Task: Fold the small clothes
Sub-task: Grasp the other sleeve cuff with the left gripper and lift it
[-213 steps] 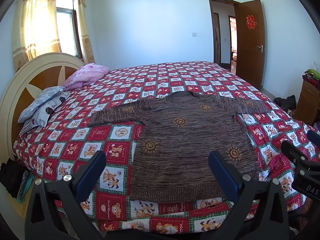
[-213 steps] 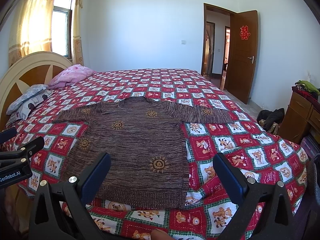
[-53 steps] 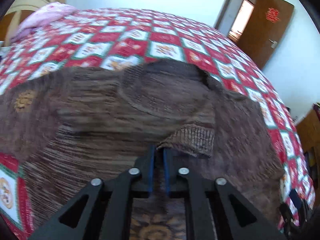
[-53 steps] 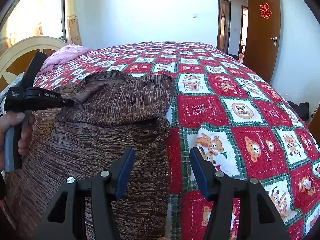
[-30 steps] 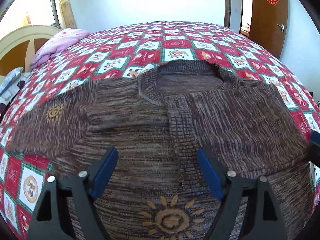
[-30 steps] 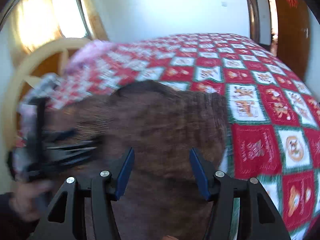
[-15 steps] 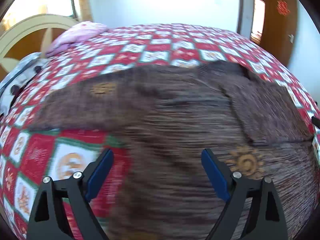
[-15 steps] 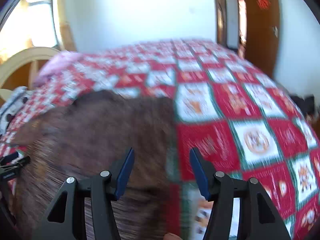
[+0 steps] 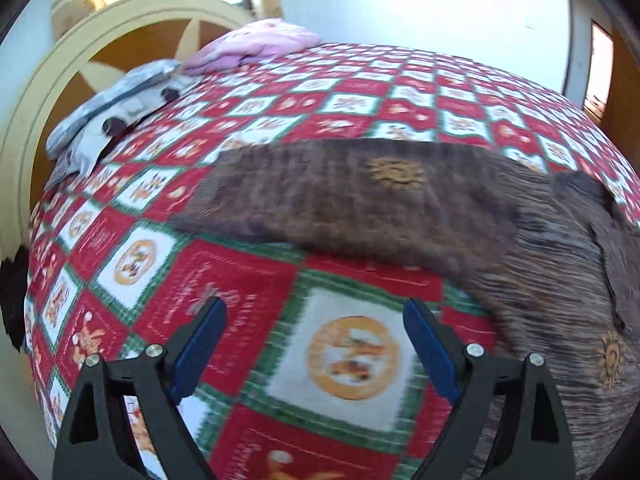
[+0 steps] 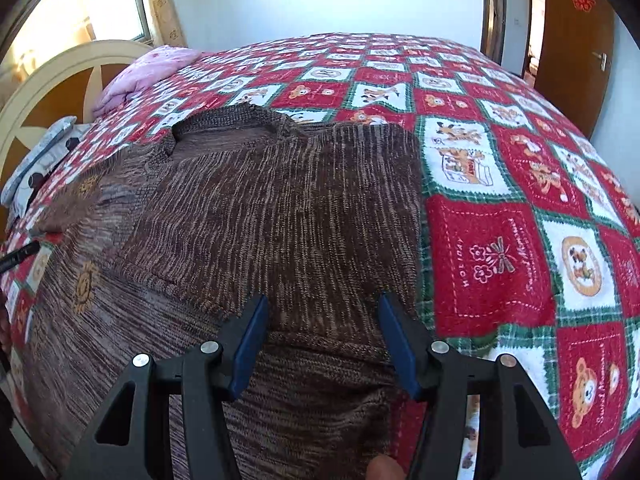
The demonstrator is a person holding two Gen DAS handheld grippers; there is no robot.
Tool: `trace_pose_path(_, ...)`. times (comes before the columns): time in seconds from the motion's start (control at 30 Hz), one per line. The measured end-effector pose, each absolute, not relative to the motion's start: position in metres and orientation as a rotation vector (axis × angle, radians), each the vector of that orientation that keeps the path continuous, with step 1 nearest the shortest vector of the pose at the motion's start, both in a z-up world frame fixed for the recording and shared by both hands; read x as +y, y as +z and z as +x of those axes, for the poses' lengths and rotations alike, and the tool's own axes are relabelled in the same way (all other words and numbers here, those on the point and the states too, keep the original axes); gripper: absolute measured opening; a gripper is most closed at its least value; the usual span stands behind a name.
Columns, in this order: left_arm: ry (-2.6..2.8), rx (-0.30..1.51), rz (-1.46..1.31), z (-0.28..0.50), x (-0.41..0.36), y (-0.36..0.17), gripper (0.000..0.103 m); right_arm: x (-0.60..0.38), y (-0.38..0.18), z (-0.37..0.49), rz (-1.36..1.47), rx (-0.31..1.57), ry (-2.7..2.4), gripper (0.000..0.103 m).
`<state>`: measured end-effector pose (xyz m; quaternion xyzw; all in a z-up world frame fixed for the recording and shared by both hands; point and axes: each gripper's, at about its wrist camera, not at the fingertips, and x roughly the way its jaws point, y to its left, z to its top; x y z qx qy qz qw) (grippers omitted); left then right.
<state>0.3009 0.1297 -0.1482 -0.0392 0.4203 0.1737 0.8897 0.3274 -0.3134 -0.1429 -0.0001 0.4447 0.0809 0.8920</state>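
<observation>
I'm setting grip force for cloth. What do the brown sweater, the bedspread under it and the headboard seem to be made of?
The sweater looks like thick knitted yarn, matte: ribbed stitches and a ribbed collar show. The bedspread seems a soft woven or fleecy printed cloth, slightly fuzzy; the fibre is unclear. The headboard appears to be wood, cream-painted frame with brown panels, smooth finish.

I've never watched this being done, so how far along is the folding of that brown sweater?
It is early. Done: one sleeve is folded across the sweater chest. In hand: nothing; the left gripper is open over the quilt near the other sleeve, which lies spread out, and the right gripper is open over the folded side. Left: that sleeve, then the body.
</observation>
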Motion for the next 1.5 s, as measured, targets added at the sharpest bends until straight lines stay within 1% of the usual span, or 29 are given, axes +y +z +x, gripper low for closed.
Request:
trace_pose_path(0.27,0.532,0.864,-0.174,0.292,0.202,-0.146,0.092,-0.299,-0.136,0.299,-0.102,0.824,0.089,0.059)
trace_pose_path(0.5,0.470,0.890,-0.381,0.292,0.235,-0.156,0.092,-0.287,-0.134,0.291,-0.180,0.743,0.047,0.059)
trace_pose_path(0.57,0.446,0.902,-0.427,0.297,0.238,-0.159,0.089,-0.282,-0.131,0.287,-0.198,0.720,0.046,0.059)
trace_pose_path(0.67,0.430,0.881,-0.470,0.306,0.244,-0.156,0.079,-0.275,-0.127,0.281,-0.227,0.674,0.049,0.058)
trace_pose_path(0.7,0.411,0.871,-0.508,0.308,0.248,-0.155,0.072,-0.273,-0.126,0.279,-0.227,0.664,0.056,0.058)
trace_pose_path(0.73,0.397,0.864,-0.545,0.311,0.253,-0.155,0.069,-0.272,-0.125,0.278,-0.227,0.658,0.062,0.058)
trace_pose_path(0.77,0.385,0.862,-0.580,0.316,0.258,-0.155,0.069,-0.271,-0.124,0.277,-0.228,0.652,0.066,0.058)
trace_pose_path(0.83,0.381,0.854,-0.634,0.323,0.266,-0.157,0.065,-0.269,-0.124,0.276,-0.237,0.640,0.065,0.059)
trace_pose_path(1.0,0.341,0.820,-0.726,0.331,0.271,-0.157,0.063,-0.264,-0.125,0.275,-0.270,0.624,0.056,0.059)
trace_pose_path(1.03,0.338,0.823,-0.728,0.334,0.270,-0.157,0.059,-0.264,-0.125,0.275,-0.271,0.623,0.057,0.059)
trace_pose_path(1.17,0.363,0.839,-0.690,0.343,0.268,-0.161,0.056,-0.262,-0.126,0.274,-0.273,0.618,0.061,0.058)
trace_pose_path(1.2,0.376,0.835,-0.685,0.343,0.268,-0.161,0.050,-0.261,-0.125,0.273,-0.272,0.615,0.060,0.058)
trace_pose_path(1.27,0.400,0.838,-0.669,0.343,0.271,-0.160,0.028,-0.261,-0.124,0.272,-0.269,0.609,0.062,0.058)
trace_pose_path(1.3,0.403,0.844,-0.672,0.343,0.274,-0.161,0.008,-0.261,-0.124,0.272,-0.268,0.607,0.061,0.058)
trace_pose_path(1.5,0.379,0.817,-0.652,0.340,0.277,-0.153,0.008,-0.262,-0.128,0.275,-0.270,0.629,0.064,0.059)
